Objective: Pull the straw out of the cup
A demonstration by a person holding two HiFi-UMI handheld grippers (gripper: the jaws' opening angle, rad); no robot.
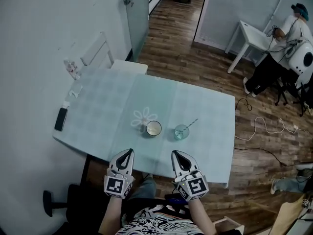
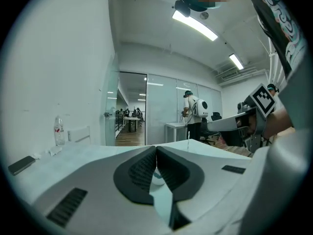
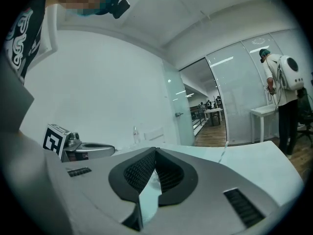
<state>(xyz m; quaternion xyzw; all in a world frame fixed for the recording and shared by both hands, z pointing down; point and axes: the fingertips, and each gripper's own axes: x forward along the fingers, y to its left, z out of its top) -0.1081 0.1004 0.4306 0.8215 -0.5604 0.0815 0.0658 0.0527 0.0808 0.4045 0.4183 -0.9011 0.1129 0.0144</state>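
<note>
Both grippers are at the near edge of the table (image 1: 205, 102), and neither has started on the job. The left gripper (image 1: 128, 154) has its jaws pressed together with nothing between them, and its own view shows the pads meeting tip to tip. The right gripper (image 1: 176, 155) is the same, pads closed at the tips and nothing held. They sit side by side, well apart, both pointing across the cloth.

The target is the clear cup (image 1: 181, 131), standing just ahead of the right gripper, toward the near edge and a little right of the middle. The straw (image 1: 191, 123) is in it, leaning out over the rim toward the far right corner. A white cup (image 1: 153, 128) stands just to its left, close but not touching, against a flower-shaped mat (image 1: 143, 117). A phone (image 1: 60, 119) lies over by the left edge, and a plastic bottle (image 1: 72, 68) is at the far left corner.

The straw looks thin, light and smooth. I'd expect it to slide out with almost no pull, but it could flatten or slip under a hard pinch. The best hold looks like the bare length above the rim, gripped gently across its width and drawn along its own lean. The cup looks light too and could tip or skate on the cloth, so steadying it by the wall with the left gripper seems wise. Both sets of jaws need to open first.
</note>
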